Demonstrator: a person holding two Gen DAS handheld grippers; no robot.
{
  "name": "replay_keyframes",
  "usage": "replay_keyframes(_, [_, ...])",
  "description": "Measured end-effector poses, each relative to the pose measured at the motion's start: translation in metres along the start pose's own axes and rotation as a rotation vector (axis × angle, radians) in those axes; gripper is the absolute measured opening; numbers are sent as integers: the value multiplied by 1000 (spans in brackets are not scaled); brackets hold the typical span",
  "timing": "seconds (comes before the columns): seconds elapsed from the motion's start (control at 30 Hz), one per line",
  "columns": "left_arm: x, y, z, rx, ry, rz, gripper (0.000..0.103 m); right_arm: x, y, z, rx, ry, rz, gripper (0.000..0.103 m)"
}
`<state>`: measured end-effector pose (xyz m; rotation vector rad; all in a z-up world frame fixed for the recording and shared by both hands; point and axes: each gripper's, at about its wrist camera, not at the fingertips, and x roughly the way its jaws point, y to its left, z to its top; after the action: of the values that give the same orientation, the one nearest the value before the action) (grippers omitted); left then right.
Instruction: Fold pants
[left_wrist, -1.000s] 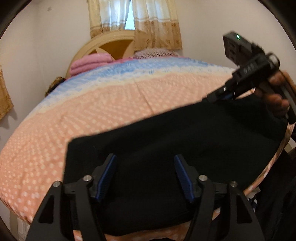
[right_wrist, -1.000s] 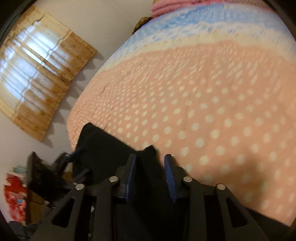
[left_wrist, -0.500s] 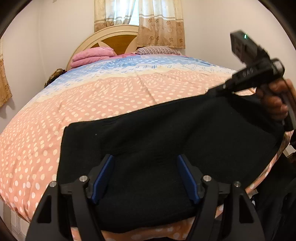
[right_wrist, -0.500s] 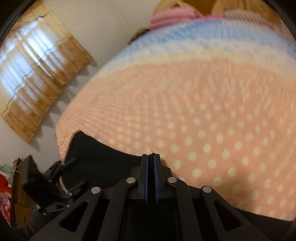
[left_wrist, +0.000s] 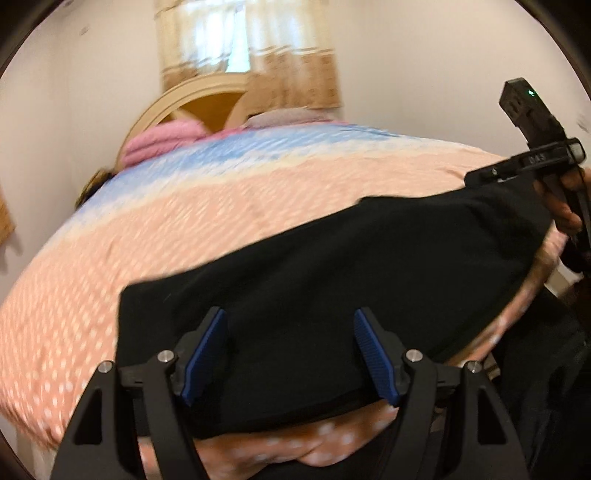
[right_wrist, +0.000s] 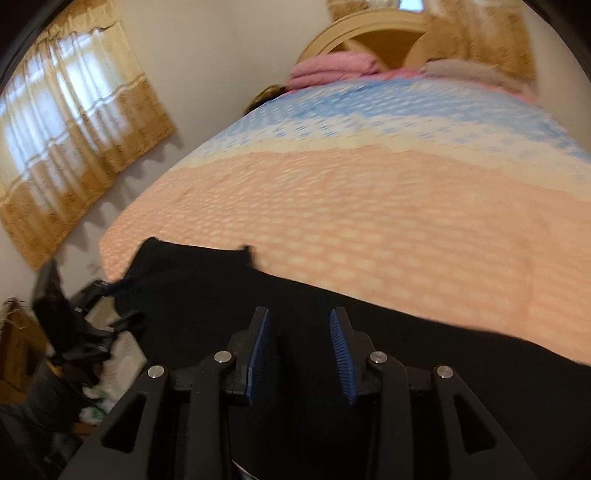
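Black pants lie flat across the near edge of the bed, a long dark band running side to side on the dotted peach cover, already looking doubled over lengthwise. Our left gripper hangs over the near hem with its jaws spread wide and nothing pinched — released. Our right gripper sits over the other end of the cloth; its jaws are opening, fabric below and between them but the pads not pressing on it, so no grasp there either. In the left wrist view the right gripper shows at the far right edge of the pants, hand on its handle. Our read: one fold is laid and we're between grasps, next is the crosswise fold. To do it well, we'd pinch both layers at one end's two corners, keep the two grippers level with each other, lift just enough to clear, and carry that end over to meet the other end squarely. Risk — grabbing only the top layer and peeling the earlier fold apart, or dragging the cover along.
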<state>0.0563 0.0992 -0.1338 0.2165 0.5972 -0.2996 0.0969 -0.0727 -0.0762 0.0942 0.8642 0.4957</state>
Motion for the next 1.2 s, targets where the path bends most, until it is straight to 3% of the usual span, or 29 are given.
replay_keyframes(0.13, [4, -31, 11, 97, 3, -47, 75, -63, -59, -20, 107, -91, -126, 36])
replay_keyframes(0.2, [8, -40, 13, 116, 8, -46, 77, -107, -103, -32, 205, -167, -228, 36])
replay_keyframes(0.43, [23, -51, 13, 108, 56, -64, 77, -227, -236, -71, 516, -334, -563, 36])
replay_keyframes(0.53, [24, -47, 9, 76, 76, -69, 77, -245, -274, -77, 574, -323, -640, 36])
replay_keyframes(0.63, [28, -40, 7, 26, 94, -78, 77, -243, -306, -79, 626, -282, -599, 36])
replay_keyframes(0.77, [31, -30, 6, -48, 104, -94, 78, -233, -326, -82, 670, -259, -432, 36])
replay_keyframes(0.8, [32, -29, 6, -56, 106, -93, 78, -229, -326, -82, 671, -245, -415, 30])
replay_keyframes(0.87, [32, -29, 5, -64, 108, -96, 78, -227, -322, -80, 661, -251, -438, 10])
replay_keyframes(0.9, [32, -28, 5, -65, 108, -96, 78, -227, -319, -78, 650, -257, -444, 6])
replay_keyframes(1.1, [33, -30, 5, -64, 107, -94, 80, -243, -303, -64, 584, -342, -492, 2])
replay_keyframes(1.2, [33, -29, 4, -68, 104, -96, 81, -235, -312, -66, 590, -296, -563, 2])
